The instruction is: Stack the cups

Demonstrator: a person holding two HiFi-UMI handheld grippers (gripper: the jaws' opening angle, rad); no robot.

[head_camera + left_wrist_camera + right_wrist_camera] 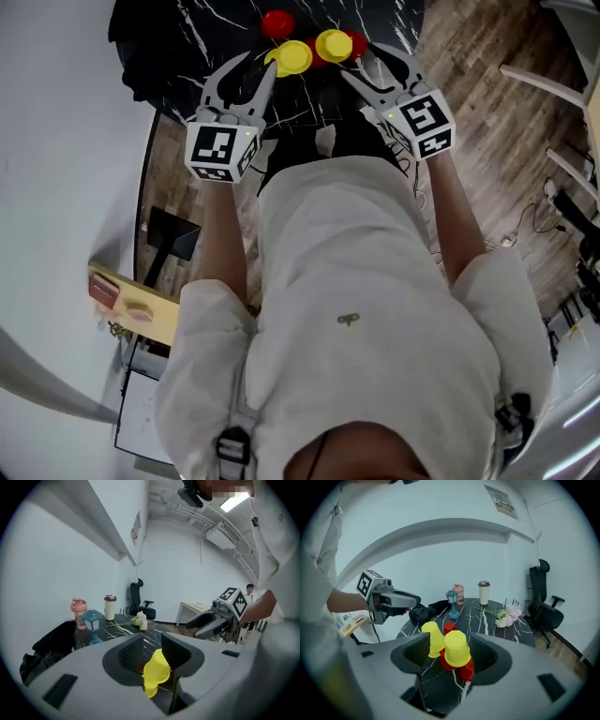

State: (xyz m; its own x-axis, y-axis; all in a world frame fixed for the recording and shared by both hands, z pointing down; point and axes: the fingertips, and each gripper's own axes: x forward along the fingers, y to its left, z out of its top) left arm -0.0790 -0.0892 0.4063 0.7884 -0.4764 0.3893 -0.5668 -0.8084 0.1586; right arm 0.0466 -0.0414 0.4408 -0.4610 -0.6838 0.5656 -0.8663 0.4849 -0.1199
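Left gripper and right gripper: jaws apart, empty; yellow cups ahead

You have two yellow cups in front of you, plain bright yellow, with red cups around them, equally plain. The table under them is black with thin white veins, like marble. Further back, the lantern is teal, the bottle pink, the tumbler cream with a dark lid and band, and the flowers pale pink and white on green stems. The cloth and the chair are black. Your left gripper and right gripper are grey — each cube carries black-and-white square markings. Your shirt is off-white, the floor brown wood planks, the wall white.
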